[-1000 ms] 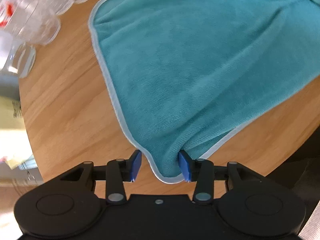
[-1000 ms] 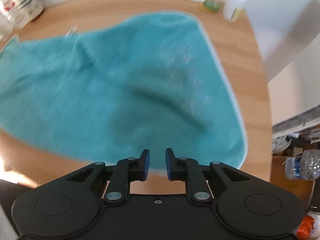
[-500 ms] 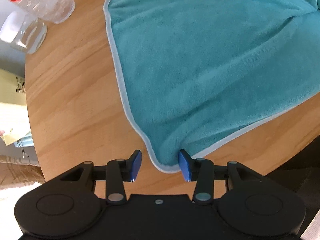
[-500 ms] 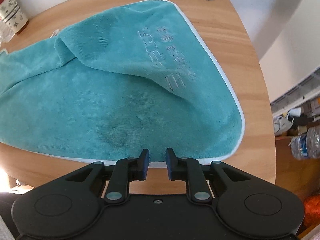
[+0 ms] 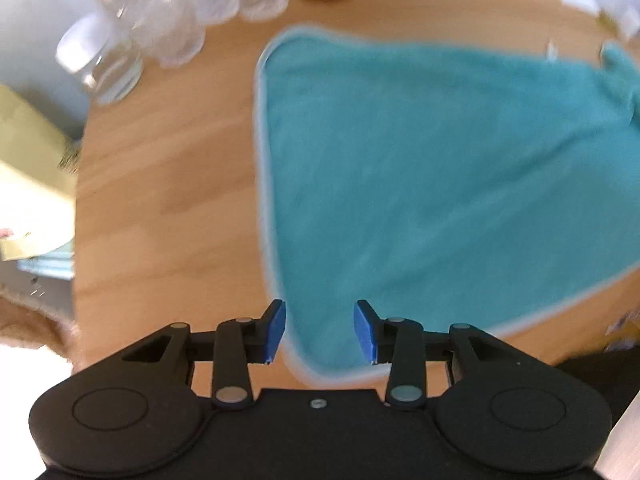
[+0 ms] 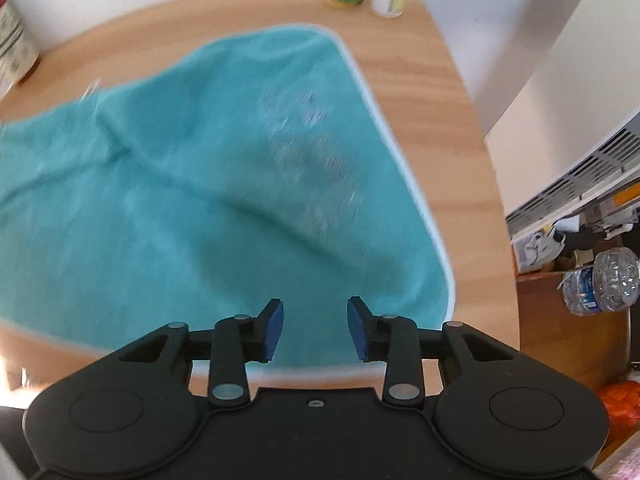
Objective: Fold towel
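While both pairs of fingers stand apart and grip nothing, I read the scene this way:

Left fingers: my left gripper (image 5: 319, 330) is open, blue pads either side of the towel's near corner, not pinching it.

Right fingers: my right gripper (image 6: 315, 328) is likewise spread, poised above the near hem, short of the right-hand corner.

Step in hand: I judge this to be the setup for the first fold, taking hold of the near edge at two points.

How to do it well: I would shift the right fingers along to the corner proper, bite only the one layer at each corner, close both at once, then lift evenly and carry the edge to the far hem (uneven height would skew the fold).

Towel (image 5: 440, 184): teal terry with a pale piped border, rounded corners, spread over the wooden desk (image 5: 168, 168); a soft ridge runs diagonally across it, and faint lettering shows in the right view (blurred, unreadable).

Surroundings: clear plastic bottles (image 5: 160, 12) crowd the far left of the desk, clear of the cloth.
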